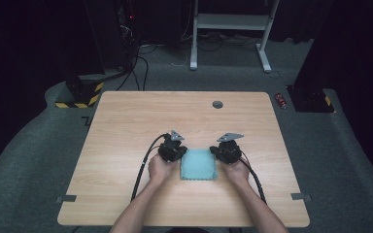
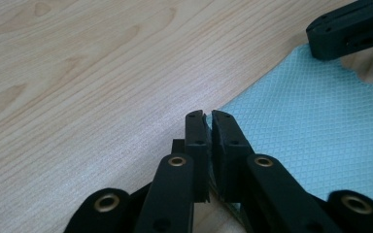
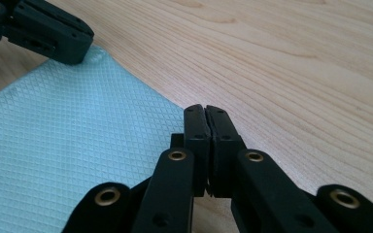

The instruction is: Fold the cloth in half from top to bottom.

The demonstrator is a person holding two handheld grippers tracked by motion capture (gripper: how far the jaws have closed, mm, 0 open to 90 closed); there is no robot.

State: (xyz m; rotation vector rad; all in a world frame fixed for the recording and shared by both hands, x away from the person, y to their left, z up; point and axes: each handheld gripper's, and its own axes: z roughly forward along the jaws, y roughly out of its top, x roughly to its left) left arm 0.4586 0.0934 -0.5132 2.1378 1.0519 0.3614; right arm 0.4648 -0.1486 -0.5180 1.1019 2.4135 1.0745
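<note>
A light blue waffle-textured cloth (image 1: pixel 199 165) lies flat on the wooden table (image 1: pixel 126 121), near the front middle. My left gripper (image 1: pixel 178 152) sits at the cloth's far left corner and my right gripper (image 1: pixel 218 151) at its far right corner. In the left gripper view the jaws (image 2: pixel 208 116) are shut, with a sliver of the cloth (image 2: pixel 311 126) pinched between the tips; the right gripper (image 2: pixel 349 29) shows at the top right. In the right gripper view the jaws (image 3: pixel 205 110) are shut on the corner edge of the cloth (image 3: pixel 68 145), and the left gripper (image 3: pixel 43 34) is at the top left.
A round grey grommet (image 1: pixel 217 104) is set in the table near its far edge. Grey tape strips (image 1: pixel 66 198) (image 1: pixel 301 196) mark the front corners. On the floor beyond are a red can (image 1: pixel 281 100), a white desk frame (image 1: pixel 230 29) and a yellow-black striped base (image 1: pixel 80 94).
</note>
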